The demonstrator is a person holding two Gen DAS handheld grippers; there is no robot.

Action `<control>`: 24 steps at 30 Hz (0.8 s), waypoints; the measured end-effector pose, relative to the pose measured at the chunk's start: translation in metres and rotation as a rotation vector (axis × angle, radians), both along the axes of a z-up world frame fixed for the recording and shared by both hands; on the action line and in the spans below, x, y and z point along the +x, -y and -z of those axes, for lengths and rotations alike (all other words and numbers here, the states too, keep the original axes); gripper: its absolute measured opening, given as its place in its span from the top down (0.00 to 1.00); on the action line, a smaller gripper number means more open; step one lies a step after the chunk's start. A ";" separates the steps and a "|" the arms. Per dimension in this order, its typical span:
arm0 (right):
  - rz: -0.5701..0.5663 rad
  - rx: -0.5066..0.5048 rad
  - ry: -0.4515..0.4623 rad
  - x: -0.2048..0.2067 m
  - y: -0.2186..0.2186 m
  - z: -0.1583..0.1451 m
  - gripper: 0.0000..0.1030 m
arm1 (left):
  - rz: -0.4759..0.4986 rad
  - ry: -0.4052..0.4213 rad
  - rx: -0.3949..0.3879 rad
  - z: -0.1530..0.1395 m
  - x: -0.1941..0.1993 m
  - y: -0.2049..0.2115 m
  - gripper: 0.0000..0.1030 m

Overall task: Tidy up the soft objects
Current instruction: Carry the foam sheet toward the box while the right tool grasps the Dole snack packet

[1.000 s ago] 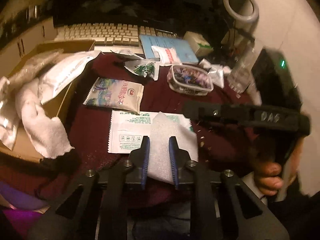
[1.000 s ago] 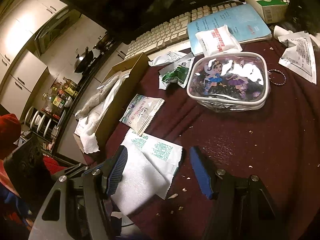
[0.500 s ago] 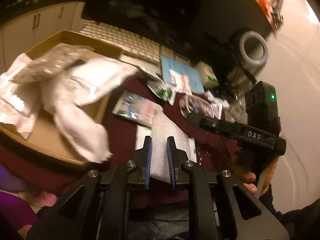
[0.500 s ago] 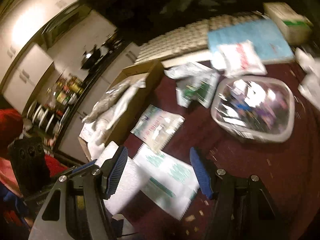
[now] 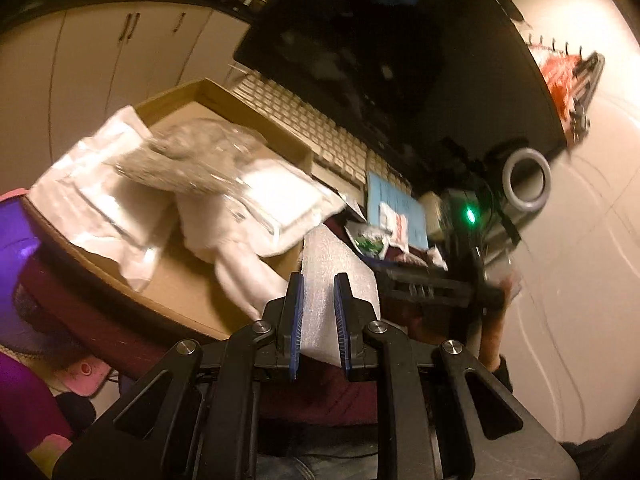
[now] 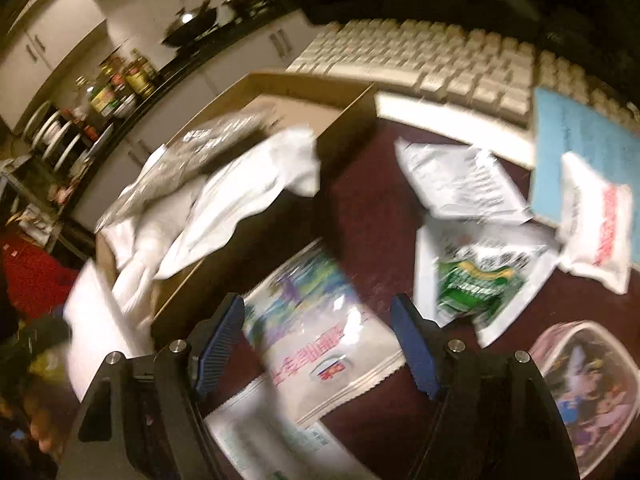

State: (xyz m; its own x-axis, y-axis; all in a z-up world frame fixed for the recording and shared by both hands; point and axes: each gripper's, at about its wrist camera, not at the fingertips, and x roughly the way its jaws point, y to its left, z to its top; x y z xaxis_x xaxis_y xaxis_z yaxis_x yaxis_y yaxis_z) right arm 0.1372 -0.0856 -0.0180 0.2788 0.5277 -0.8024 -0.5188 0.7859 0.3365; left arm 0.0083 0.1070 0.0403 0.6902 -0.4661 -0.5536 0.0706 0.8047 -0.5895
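My left gripper [image 5: 318, 316] is shut on a white foam sheet [image 5: 330, 264] and holds it in the air beside the near right corner of a cardboard box [image 5: 256, 112]. The box holds white plastic bags [image 5: 280, 192], a clear bag [image 5: 200, 156] and a white towel [image 5: 240, 268]. In the right wrist view the foam sheet [image 6: 90, 320] shows at the left by the box [image 6: 304, 84]. My right gripper [image 6: 318, 344] is open and empty above a white and blue packet [image 6: 320, 320] on the dark red cloth.
A green and white packet [image 6: 476, 276], a white packet [image 6: 460, 184], a red-printed pouch [image 6: 600, 224], a blue booklet [image 6: 576, 136] and a clear cartoon pouch [image 6: 588, 380] lie on the cloth. A keyboard [image 6: 440, 64] and monitor [image 5: 380, 48] stand behind.
My left gripper has lifted the foam sheet off the table and carried it left toward the box. My right gripper has moved forward over the white and blue packet, still open.
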 end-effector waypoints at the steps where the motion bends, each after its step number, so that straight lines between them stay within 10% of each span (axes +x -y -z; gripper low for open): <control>1: -0.009 -0.001 -0.001 -0.003 0.001 0.000 0.27 | -0.006 0.002 -0.004 -0.001 0.001 -0.002 0.86; 12: 0.135 -0.147 0.109 -0.023 -0.015 0.002 0.27 | -0.047 0.009 -0.015 -0.005 0.004 -0.012 0.86; 17: 0.152 -0.220 0.193 -0.035 -0.022 0.001 0.45 | -0.065 0.018 -0.020 -0.010 0.003 -0.016 0.86; 24: 0.201 -0.118 0.218 -0.049 0.007 -0.012 0.48 | -0.075 0.018 -0.022 -0.012 0.008 -0.016 0.86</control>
